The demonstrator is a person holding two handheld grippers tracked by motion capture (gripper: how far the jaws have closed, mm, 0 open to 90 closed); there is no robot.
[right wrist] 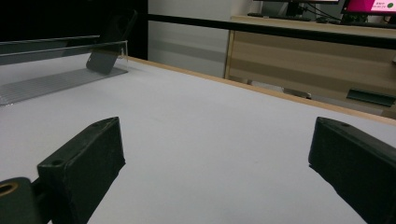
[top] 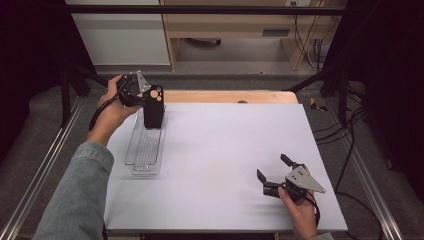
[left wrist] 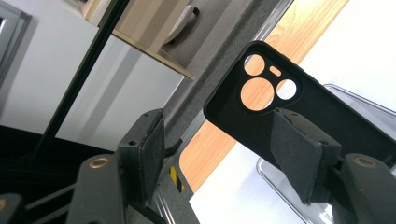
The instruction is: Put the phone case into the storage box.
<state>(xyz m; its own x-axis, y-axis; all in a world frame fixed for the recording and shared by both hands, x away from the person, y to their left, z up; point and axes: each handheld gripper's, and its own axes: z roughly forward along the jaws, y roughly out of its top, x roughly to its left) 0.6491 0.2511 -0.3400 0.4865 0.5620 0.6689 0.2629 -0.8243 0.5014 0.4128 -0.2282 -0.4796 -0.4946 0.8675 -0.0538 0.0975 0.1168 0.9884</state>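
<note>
The right hand-held gripper rested spread on the near right tabletop. At far left, the left hand-held gripper stood spread beside the case, upright in the tray.

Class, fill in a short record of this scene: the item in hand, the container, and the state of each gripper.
item: black phone case, standing upright at the far end of the tray
container: clear tray on the table's left side
left gripper: open, one pad beside the case, not clamped
right gripper: open, nothing between its jaws, low over the table near right
</note>
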